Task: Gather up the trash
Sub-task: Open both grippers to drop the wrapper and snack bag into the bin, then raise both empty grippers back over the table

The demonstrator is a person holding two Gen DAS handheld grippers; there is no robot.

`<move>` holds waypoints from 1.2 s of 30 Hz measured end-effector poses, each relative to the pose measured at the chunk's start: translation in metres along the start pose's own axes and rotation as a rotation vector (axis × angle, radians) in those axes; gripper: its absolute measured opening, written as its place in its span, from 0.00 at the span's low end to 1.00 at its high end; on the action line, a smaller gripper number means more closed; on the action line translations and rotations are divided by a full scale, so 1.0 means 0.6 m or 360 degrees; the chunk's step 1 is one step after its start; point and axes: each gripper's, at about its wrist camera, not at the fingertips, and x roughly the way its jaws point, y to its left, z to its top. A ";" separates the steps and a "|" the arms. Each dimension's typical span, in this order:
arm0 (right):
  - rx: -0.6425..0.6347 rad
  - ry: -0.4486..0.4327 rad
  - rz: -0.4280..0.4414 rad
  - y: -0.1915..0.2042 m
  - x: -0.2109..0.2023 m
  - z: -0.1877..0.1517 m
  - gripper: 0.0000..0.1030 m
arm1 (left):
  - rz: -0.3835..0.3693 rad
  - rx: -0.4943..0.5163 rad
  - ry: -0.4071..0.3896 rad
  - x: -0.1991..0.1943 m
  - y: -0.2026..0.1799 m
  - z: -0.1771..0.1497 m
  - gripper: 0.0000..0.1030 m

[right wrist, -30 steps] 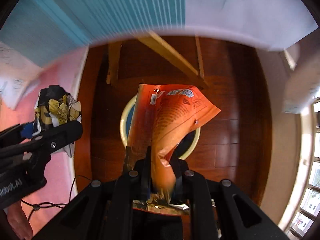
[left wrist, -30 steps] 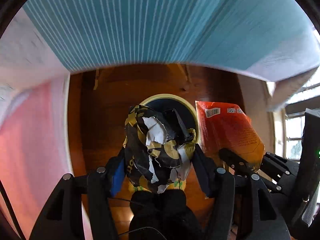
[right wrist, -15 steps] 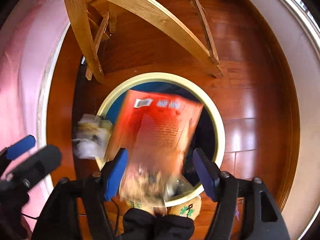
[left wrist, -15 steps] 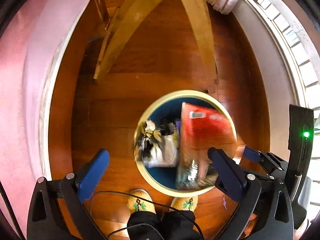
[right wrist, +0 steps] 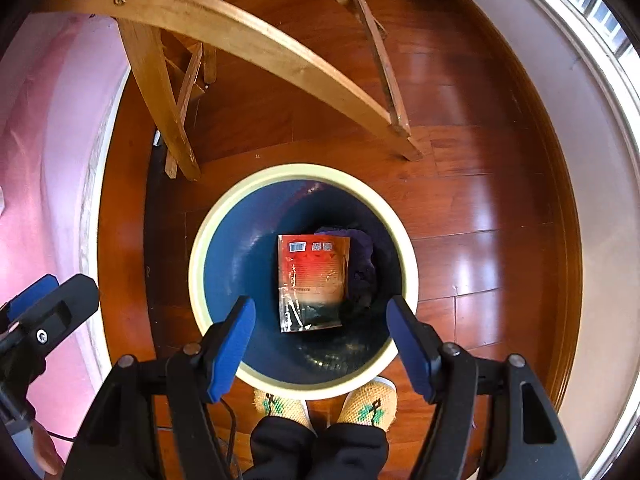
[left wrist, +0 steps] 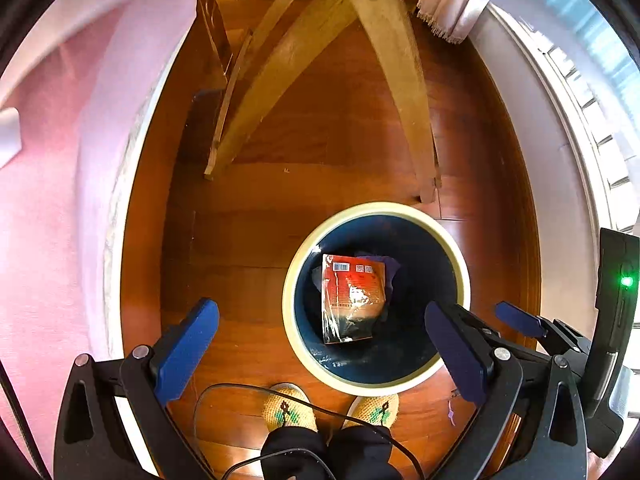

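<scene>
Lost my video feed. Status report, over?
Left tongs and right tongs open, empty. Orange wrapper lying in bin. Nothing blocking.

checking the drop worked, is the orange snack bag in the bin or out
In. The orange snack bag lies flat at the bottom of the bin, inside its cream rim. Both grippers' jaws are open and empty above it.

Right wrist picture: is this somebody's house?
Probably a home: polished wooden floor, wooden furniture legs, a round trash bin holding an orange wrapper, and knitted slippers.
</scene>
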 end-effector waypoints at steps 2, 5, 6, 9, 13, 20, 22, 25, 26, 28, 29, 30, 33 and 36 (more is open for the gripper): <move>0.0008 -0.0005 0.0000 0.003 -0.016 0.001 0.67 | 0.0000 0.0005 -0.0004 -0.014 -0.003 0.002 0.99; 0.0020 -0.0012 0.0007 0.007 -0.042 0.001 0.67 | 0.0002 0.0006 -0.0010 -0.036 -0.006 0.007 0.99; 0.0020 -0.0014 0.0005 0.009 -0.051 0.001 0.67 | 0.0003 0.0006 -0.0010 -0.045 -0.007 0.008 0.99; 0.0029 -0.0018 0.0004 0.015 -0.083 0.001 0.67 | 0.0007 -0.0002 -0.0012 -0.071 -0.007 0.010 0.99; 0.0042 -0.0020 0.0012 0.021 -0.135 0.002 0.67 | 0.0000 -0.0012 -0.0002 -0.114 -0.008 0.012 0.99; -0.0007 -0.0037 0.0018 0.039 -0.252 0.001 0.67 | -0.0010 0.0024 -0.0026 -0.223 -0.025 0.020 0.99; -0.0052 -0.0047 0.0020 0.050 -0.294 -0.002 0.67 | -0.0015 0.0036 -0.0051 -0.264 -0.031 0.023 0.99; -0.0094 -0.0065 0.0041 0.059 -0.350 -0.006 0.67 | -0.0017 0.0045 -0.0102 -0.326 -0.034 0.029 0.99; -0.0106 -0.0073 0.0050 0.060 -0.371 -0.007 0.67 | -0.0016 0.0043 -0.0121 -0.347 -0.035 0.031 0.99; -0.0128 -0.0090 0.0070 0.065 -0.409 -0.008 0.67 | -0.0022 0.0037 -0.0156 -0.392 -0.035 0.037 0.99; -0.0140 -0.0100 0.0081 0.067 -0.428 -0.008 0.67 | -0.0021 0.0037 -0.0174 -0.413 -0.035 0.038 0.99; -0.0156 -0.0113 0.0094 0.070 -0.448 -0.008 0.67 | -0.0017 0.0040 -0.0195 -0.433 -0.034 0.040 0.99; -0.0215 -0.0157 0.0116 0.081 -0.499 -0.006 0.67 | 0.0001 0.0051 -0.0267 -0.494 -0.031 0.042 0.99; -0.0284 -0.0236 0.0131 0.092 -0.552 -0.003 0.67 | 0.0023 0.0062 -0.0346 -0.558 -0.030 0.047 0.99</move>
